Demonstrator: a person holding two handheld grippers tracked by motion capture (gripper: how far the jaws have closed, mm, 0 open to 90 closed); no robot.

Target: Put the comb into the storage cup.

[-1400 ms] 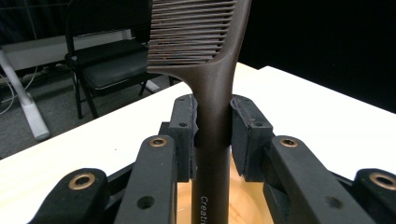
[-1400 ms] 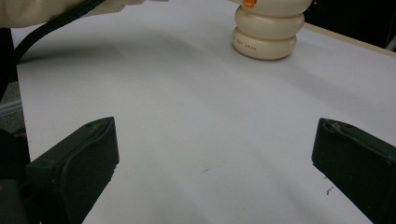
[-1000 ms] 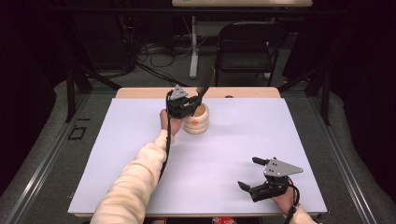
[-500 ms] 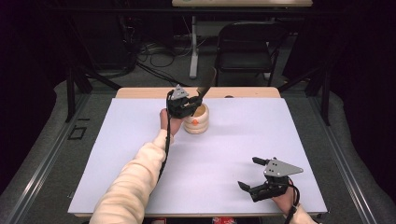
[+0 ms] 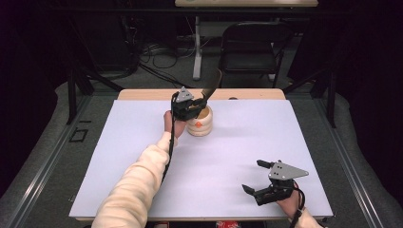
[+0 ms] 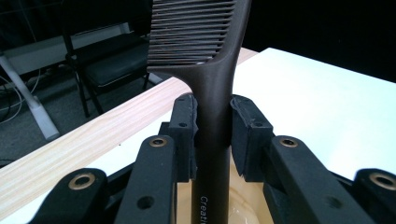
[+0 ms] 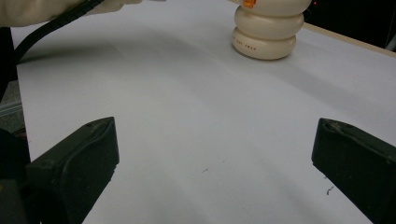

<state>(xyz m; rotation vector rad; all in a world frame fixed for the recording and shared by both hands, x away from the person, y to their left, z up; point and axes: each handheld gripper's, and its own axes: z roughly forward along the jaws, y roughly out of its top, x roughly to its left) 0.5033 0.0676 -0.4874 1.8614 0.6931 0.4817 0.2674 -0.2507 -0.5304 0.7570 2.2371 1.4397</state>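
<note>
My left gripper is shut on the handle of a dark brown comb, with both pads pressed against it. The comb stands nearly upright, teeth at the top, its lower end inside a cream ribbed pot at the back middle of the table. The pot's inside shows just under the jaws. My right gripper rests low over the front right of the white table top, jaws wide open with nothing between them. The pot stands far ahead of those jaws.
A bare wooden strip runs along the table's far edge. Beyond it stand a black chair and a white table leg with cables on the floor. A sleeved forearm and black cable cross the front left of the table.
</note>
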